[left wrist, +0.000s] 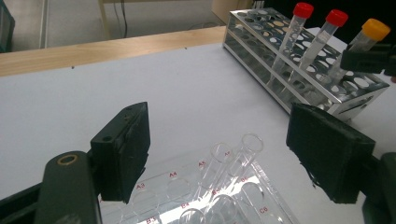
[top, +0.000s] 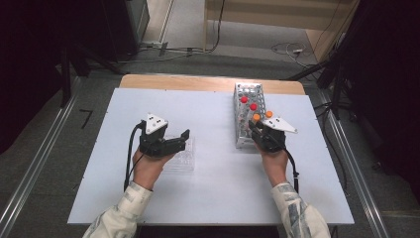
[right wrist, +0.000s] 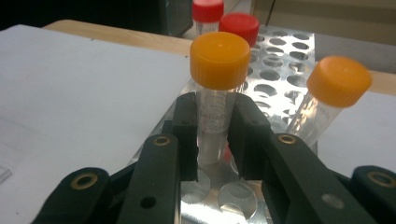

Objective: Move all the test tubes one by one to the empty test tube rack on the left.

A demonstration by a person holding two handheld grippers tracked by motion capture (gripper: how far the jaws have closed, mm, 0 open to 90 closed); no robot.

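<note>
A metal tube rack point(top: 249, 94) stands at the table's middle right and holds two red-capped tubes point(top: 243, 99) and two orange-capped tubes. My right gripper point(top: 255, 126) is at the rack's near end. In the right gripper view its pads point(right wrist: 187, 126) press both sides of one orange-capped tube point(right wrist: 217, 93), which stands upright in the rack. The second orange-capped tube point(right wrist: 334, 88) leans just to its right. My left gripper point(top: 178, 144) hovers open over a clear plastic rack point(top: 182, 161). Clear uncapped tubes point(left wrist: 247, 147) lie below its wide-apart jaws.
The white table top point(top: 208, 183) sits on a wooden table whose edge point(top: 198, 82) shows at the back. Cables lie on the floor beyond. Metal rails run along both sides. From the left gripper view the metal rack point(left wrist: 280, 70) is to the right.
</note>
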